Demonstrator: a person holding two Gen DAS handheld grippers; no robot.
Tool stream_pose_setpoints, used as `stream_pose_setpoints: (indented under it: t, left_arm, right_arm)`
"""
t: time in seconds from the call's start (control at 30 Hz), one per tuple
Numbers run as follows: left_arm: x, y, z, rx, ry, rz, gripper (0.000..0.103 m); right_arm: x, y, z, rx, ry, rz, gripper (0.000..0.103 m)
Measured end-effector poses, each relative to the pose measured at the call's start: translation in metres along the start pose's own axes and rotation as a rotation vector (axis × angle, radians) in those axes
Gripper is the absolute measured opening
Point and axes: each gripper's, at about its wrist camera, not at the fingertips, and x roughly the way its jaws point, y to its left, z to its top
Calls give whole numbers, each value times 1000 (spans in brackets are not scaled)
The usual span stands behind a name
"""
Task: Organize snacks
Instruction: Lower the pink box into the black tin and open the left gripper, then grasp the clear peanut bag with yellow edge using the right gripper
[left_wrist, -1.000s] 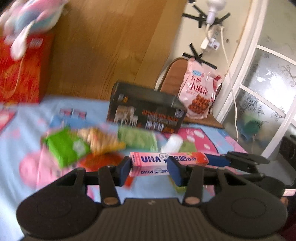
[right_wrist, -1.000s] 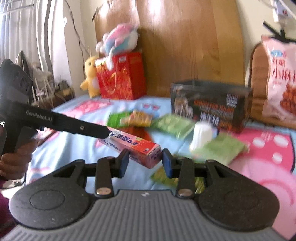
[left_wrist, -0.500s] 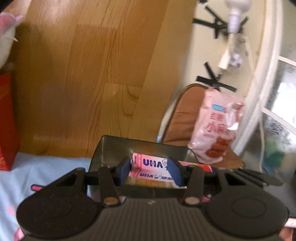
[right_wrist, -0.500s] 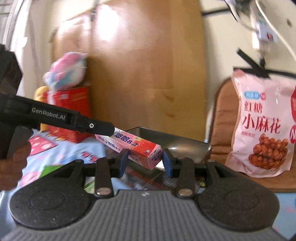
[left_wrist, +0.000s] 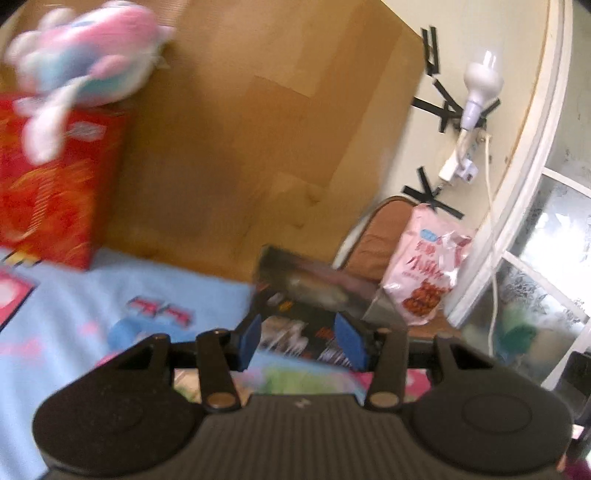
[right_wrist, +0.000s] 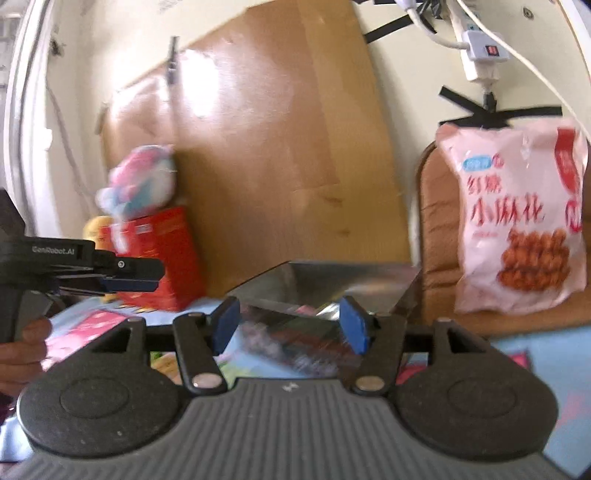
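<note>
Opening right tongs (right_wrist: 290, 328) empty, left tongs (left_wrist: 301, 341) parted, empty

Wooden headboard (left_wrist: 236, 147), cream wall (left_wrist: 480, 37), window (left_wrist: 546, 236)

We see a pink and blue plush toy (left_wrist: 85, 62) lying on top of a red box (left_wrist: 48, 184), which stands against a wooden headboard (left_wrist: 258, 140) on the blue bed sheet (left_wrist: 122, 280). On the wall at right hangs a bare bulb (left_wrist: 480, 85) held by black tape (left_wrist: 447, 110), with a white cord (left_wrist: 489, 221) dropping beside a window frame (left_wrist: 524, 177). A yellow toy (right_wrist: 94, 229) peeks from behind the box.
</note>
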Motion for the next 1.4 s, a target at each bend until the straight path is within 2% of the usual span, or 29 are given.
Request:
stream_pose_setpoints:
  t: [0.13, 0.23, 0.33, 0.43, 0.6, 0.7, 1.07, 1.2, 1.4]
  left_arm:
    - [-25, 23, -34, -55, 15, 84, 45]
    - [-30, 39, -55, -125, 51, 77, 45]
    - [-36, 45, -68, -137, 55, 73, 45]
    - [-38, 50, -74, -142, 44, 81, 45]
    - [-40, 59, -81, -165, 16, 84, 47]
    - [-44, 61, -83, -177, -6, 65, 47]
    - [-50, 58, -83, -150, -53, 8, 47]
    - [-52, 58, -83, -152, -61, -8, 50]
    - [-53, 58, -84, -152, -66, -21, 50]
  right_arm:
    - [-3, 35, -29, -54, 76, 60, 62]
    - [4, 60, -43, -105, 132, 82, 60]
    - [16, 74, -50, -127, 202, 106, 52]
    - [23, 81, -49, -118, 239, 122, 49]
    - [32, 96, -46, -143, 266, 131, 46]
    - [42, 108, -46, -200, 276, 121, 46]
    - [103, 120, -40, -363, 322, 70, 47]
    - [111, 128, -42, -431, 337, 77, 57]
    - [115, 138, -46, -503, 338, 90, 58]
